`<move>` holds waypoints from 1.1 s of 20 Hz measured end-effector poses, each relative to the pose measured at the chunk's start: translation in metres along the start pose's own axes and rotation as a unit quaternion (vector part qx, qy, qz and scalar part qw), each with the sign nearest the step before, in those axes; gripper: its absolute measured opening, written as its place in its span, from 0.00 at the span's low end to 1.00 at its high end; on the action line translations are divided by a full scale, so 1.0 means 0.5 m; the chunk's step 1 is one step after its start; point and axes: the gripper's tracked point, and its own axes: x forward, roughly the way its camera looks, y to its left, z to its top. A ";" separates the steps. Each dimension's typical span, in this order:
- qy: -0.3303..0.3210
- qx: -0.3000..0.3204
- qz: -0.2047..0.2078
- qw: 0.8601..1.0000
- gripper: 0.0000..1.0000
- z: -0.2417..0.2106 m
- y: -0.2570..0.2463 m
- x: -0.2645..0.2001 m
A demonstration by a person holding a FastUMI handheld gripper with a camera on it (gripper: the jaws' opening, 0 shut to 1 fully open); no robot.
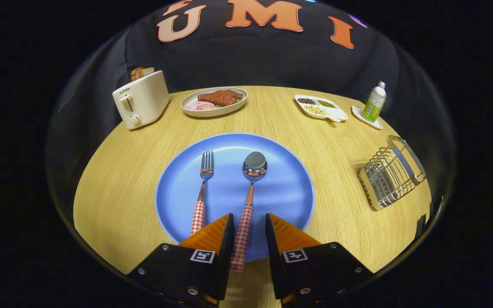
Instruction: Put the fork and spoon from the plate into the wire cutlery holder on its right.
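Two fingers of the gripper (250, 220) stand apart in the gripper view, low over the near rim of a round blue plate (289, 192) on a pale wooden table (122, 188). The checked handle of the spoon (248, 201) runs back between the fingers, closer to the left one, and a gap shows on the right side, so the jaws are partly open and I cannot tell that either pad presses on it. The spoon's bowl lies further ahead, near the middle of the plate. Just left of it, lying roughly parallel, is the fork (202, 192), tines pointing away; the end of its checked handle goes behind the left finger.

Off the plate to the right, well apart from the fingers, stands the wire cutlery holder (390, 173), near the table's edge. Beyond the plate sits an oval dish of food (214, 102), with a cream toaster (141, 102) to its left holding a slice of bread. Further right are a white divided tray (320, 107) of small grains and a green-labelled bottle (375, 102) on a small white saucer.
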 end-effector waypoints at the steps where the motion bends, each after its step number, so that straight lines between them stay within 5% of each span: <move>1: 0.000 0.001 -0.001 1.000 0.39 0.000 0.001 0.001; 4: 0.004 0.016 0.000 1.000 0.12 0.003 -0.003 0.005; 6: 0.002 0.029 0.007 1.000 0.07 0.012 -0.005 0.001; 13: -0.028 0.040 0.033 0.998 0.06 0.095 -0.050 -0.082; 22: -0.068 0.050 0.022 0.996 0.06 0.208 -0.230 -0.223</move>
